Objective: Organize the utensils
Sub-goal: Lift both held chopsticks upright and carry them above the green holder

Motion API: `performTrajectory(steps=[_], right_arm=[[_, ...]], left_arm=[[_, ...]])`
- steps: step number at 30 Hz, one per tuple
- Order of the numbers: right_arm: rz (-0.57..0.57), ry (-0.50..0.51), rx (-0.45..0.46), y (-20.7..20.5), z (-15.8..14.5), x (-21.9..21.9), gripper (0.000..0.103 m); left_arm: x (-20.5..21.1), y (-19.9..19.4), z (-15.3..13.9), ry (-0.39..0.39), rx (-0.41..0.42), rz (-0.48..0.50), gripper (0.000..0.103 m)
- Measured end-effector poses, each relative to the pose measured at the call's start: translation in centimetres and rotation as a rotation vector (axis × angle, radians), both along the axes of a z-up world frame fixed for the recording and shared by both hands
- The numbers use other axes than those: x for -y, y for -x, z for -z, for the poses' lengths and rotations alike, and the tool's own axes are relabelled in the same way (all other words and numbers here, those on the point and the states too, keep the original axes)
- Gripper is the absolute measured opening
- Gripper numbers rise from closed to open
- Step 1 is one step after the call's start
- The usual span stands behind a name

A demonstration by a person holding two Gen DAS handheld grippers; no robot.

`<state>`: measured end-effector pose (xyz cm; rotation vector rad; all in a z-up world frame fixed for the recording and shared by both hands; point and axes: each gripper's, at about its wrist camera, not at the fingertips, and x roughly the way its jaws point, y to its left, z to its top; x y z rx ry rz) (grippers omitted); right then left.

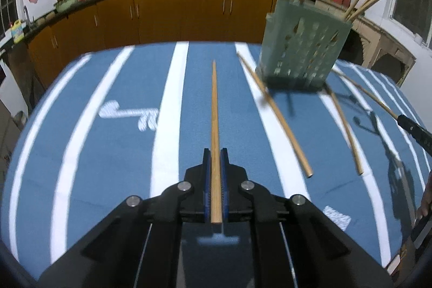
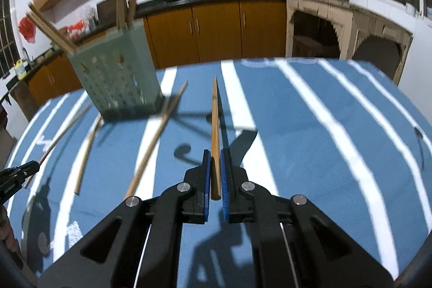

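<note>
While each gripper is closed on one wooden chopstick, the risk is mostly in the way to the holder. At the lower centre of the left wrist view, the left gripper [image 1: 215, 153] clamps its chopstick [image 1: 215, 109] near the thick end, so the long thin part points forward over the blue striped desk [image 1: 81, 126]. The right gripper [image 2: 215, 153] holds the other chopstick [image 2: 215, 126] in the same manner. The green perforated holder [image 1: 299, 45] stands at the upper right of the left view, with several chopsticks already leaning in it. Two loose chopsticks [image 1: 278, 120] lie on the desk just beside its base, and a third [image 2: 159, 131] shows in the right view. I judge that a long tip can strike the holder wall or the leaning sticks and tip the light holder. The stick may also turn between the pads, because the grip is far from its middle.
</note>
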<state>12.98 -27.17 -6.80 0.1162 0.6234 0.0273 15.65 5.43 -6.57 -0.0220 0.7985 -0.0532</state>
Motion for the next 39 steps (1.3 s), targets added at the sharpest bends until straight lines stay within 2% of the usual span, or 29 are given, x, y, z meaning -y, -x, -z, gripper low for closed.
performTrajectory(steps=[5,13,19,29,39], right_arm=[[0.016,-0.014,0.078,0.8,-2.1,1.0,0.008],[0.023,-0.052,0.197,1.8,-5.5,2.0,0.008],[0.013,-0.087,0.279,2.4,-8.1,2.4,0.008],[-0.018,-0.102,0.33,2.4,-10.3,2.2,0.008],[-0.069,-0.162,0.314,1.4,-12.3,2.0,0.008]], left_arm=[[-0.4,1.0,-2.9,0.013,0.087,-0.011,0.008],[-1.3,2.0,-7.9,0.088,0.25,-0.032,0.008],[-1.4,2.2,-11.1,0.143,0.334,-0.025,0.008],[-0.3,1.7,-13.0,0.145,0.37,-0.012,0.008],[0.2,1.1,-14.2,0.124,0.372,0.009,0.008]])
